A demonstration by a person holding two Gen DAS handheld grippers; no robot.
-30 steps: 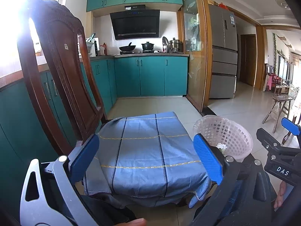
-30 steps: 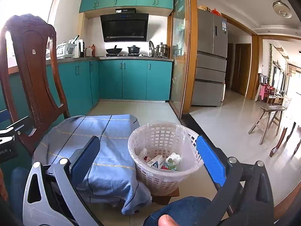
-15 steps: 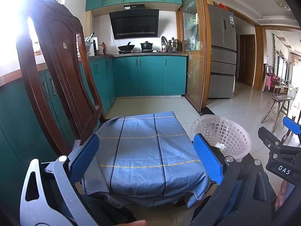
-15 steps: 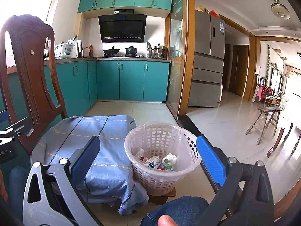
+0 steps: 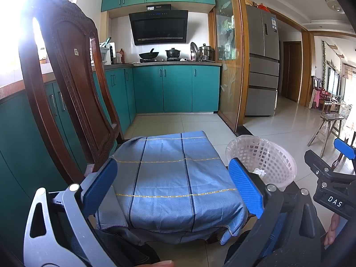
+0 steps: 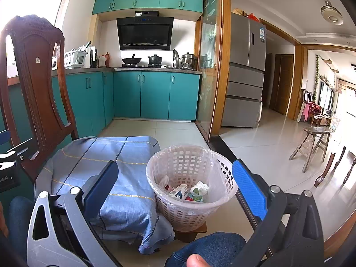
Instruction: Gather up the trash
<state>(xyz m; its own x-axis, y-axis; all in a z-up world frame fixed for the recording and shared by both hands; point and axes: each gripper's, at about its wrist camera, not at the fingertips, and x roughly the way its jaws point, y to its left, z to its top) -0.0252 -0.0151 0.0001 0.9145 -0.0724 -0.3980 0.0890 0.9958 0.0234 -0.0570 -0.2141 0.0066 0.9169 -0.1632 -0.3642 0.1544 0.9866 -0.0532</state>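
- Right up close, the left gripper (image 5: 173,189) has its blue pads spread wide with nothing between them, hanging over the blue checked cloth (image 5: 169,178).
- The right gripper (image 6: 175,187) is just as empty, jaws wide apart, framing the white basket (image 6: 189,209) from above.
- Over the last second both cameras have eased only slightly: the basket sits a touch lower and nearer in the right view than it did, and neither gripper has closed on anything. To me that reads as a pause, not a pick.
- The cloth, draped over a low table, shows no loose litter on its top in either view.
- The basket stands just beside the cloth's right edge, on what looks like a small wooden stand, lined with a thin clear bag (image 6: 207,155).
- Inside it lie a small carton (image 6: 179,191), a crumpled tissue (image 6: 200,188) and some reddish scraps I can't make out properly through the mesh.
- So the trash seems already gathered; I'd judge the collecting finished or close to it, unless something lies out of sight.
- Behind the cloth stands a carved wooden chair (image 5: 71,84).
- Farther back are teal cabinets (image 6: 144,95), a stove with pots, and a steel fridge (image 6: 244,71).
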